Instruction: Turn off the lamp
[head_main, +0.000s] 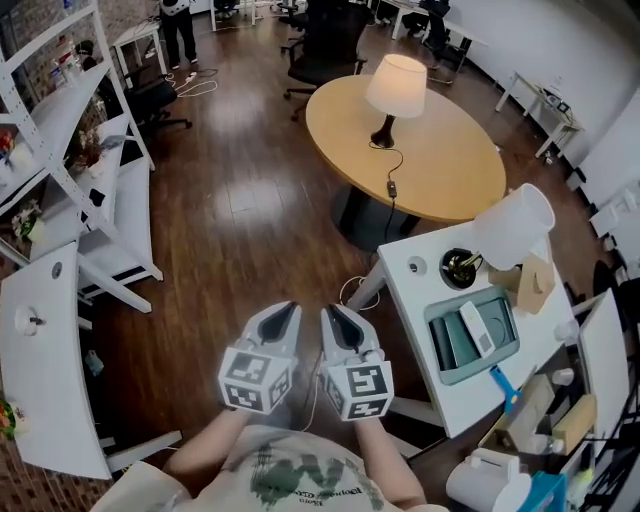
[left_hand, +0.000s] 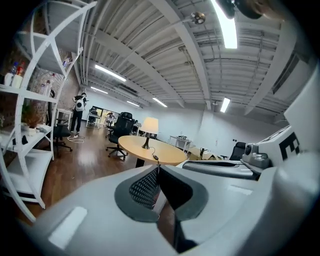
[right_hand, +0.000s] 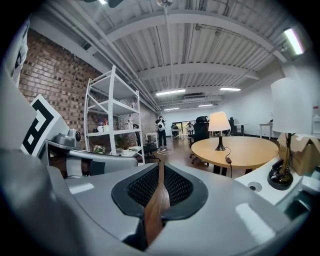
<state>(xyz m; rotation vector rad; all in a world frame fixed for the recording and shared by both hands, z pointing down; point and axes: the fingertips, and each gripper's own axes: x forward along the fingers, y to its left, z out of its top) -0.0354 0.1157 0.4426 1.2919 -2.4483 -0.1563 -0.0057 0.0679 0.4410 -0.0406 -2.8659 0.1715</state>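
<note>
A table lamp (head_main: 396, 85) with a glowing cream shade stands on the round wooden table (head_main: 450, 170) across the room. Its cord runs toward me to an inline switch (head_main: 391, 187) near the table's front edge. My left gripper (head_main: 290, 312) and right gripper (head_main: 334, 312) are side by side low in the head view, over the wooden floor and well short of the table. Both are shut on nothing. The lamp (left_hand: 150, 126) and switch (left_hand: 155, 157) lie straight beyond the left gripper (left_hand: 157, 172). From the right gripper (right_hand: 161, 175), the lamp (right_hand: 219, 123) and switch (right_hand: 228, 160) sit right of centre.
A white desk (head_main: 420, 300) at my right carries a second lamp (head_main: 515, 225) with a white shade, a teal tray and boxes. White shelving (head_main: 60, 130) lines the left. Black office chairs (head_main: 325, 50) stand behind the round table, and a person (head_main: 180, 25) stands at the far end.
</note>
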